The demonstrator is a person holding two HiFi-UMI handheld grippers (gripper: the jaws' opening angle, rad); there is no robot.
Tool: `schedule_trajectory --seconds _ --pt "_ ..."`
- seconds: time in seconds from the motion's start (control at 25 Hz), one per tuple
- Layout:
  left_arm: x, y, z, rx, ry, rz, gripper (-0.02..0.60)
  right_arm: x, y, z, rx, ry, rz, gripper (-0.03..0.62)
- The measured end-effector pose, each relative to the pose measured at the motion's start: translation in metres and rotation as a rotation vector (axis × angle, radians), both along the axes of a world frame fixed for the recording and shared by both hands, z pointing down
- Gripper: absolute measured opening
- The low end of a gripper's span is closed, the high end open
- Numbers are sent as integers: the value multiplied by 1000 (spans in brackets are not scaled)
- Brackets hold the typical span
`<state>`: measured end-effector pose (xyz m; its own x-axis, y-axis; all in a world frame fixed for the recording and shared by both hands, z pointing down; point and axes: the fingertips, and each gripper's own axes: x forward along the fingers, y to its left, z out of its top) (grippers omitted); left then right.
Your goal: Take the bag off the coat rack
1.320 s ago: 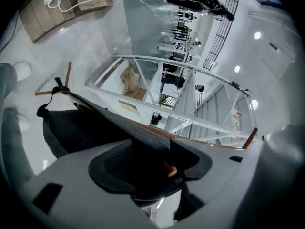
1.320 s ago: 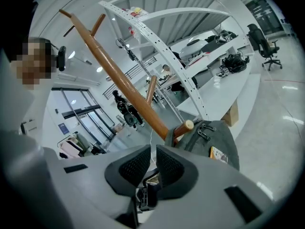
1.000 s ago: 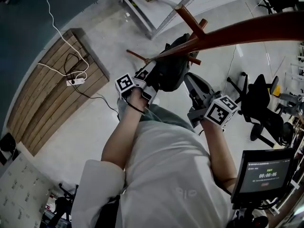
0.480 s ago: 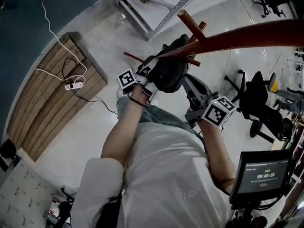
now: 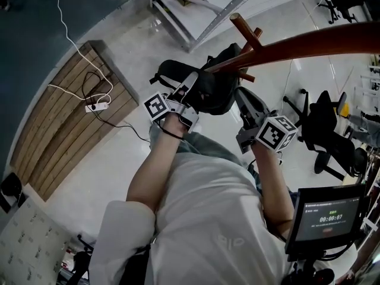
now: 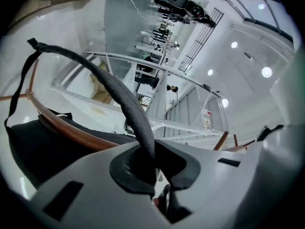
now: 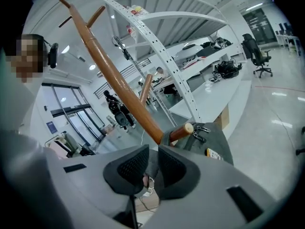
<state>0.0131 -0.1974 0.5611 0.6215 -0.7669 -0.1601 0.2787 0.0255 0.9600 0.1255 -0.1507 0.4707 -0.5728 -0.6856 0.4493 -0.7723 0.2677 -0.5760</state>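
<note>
Pinching the strap (image 6: 121, 99) tight between the fingers (image 6: 125, 170) of the left gripper (image 6: 153, 157), pads shut on it right where it rises off the bag (image 5: 215, 92). From that pinch, arching up and left in a free loop, then dropping back to the bag's far corner, with a brown rack arm (image 6: 82, 137) running across underneath. Parting the fingers (image 7: 127, 168) of the right gripper (image 7: 153, 165) just now, no more than a slit, grey bag cloth showing in the slit; cannot tell whether any is caught. Aimed at the bag's right side, beside a peg (image 7: 183, 131) sticking out over the zip pulls (image 7: 202, 129). Hanging on the rack (image 5: 279, 46), tight against its slanting brown pole (image 5: 332, 39), between the two grippers, in front of the person's chest. Open white floor (image 5: 116, 159) below and left of the bag, plenty of room that way; above and right, hemmed in by pole and crossing pegs (image 5: 246, 31). Beyond the rack, a metal shelf frame (image 5: 196, 16). Well apart at left, a slatted wood panel (image 5: 65, 111) carrying a power strip (image 5: 97, 104) and cables; at right, black chairs (image 5: 329, 135); at lower right, a screen (image 5: 329, 218).
</note>
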Motion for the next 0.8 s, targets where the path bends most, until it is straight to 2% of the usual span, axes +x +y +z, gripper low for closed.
schedule_trajectory --seconds 0.16,0.44,0.48,0.52,0.8 --pt "3 2 -24 63 -37 31 34 3 -6 13 -39 9 -10 89" --pt "8 9 -40 92 -93 78 34 -1 -25 24 -71 11 -16 96" --pt "10 10 -41 94 -97 83 34 -2 -26 25 -79 3 -22 135" --pt "11 11 -42 93 -97 86 34 -3 -28 26 -87 -9 -28 144" --pt "11 14 -43 80 -101 90 34 -9 -31 27 -127 -61 -79 144"
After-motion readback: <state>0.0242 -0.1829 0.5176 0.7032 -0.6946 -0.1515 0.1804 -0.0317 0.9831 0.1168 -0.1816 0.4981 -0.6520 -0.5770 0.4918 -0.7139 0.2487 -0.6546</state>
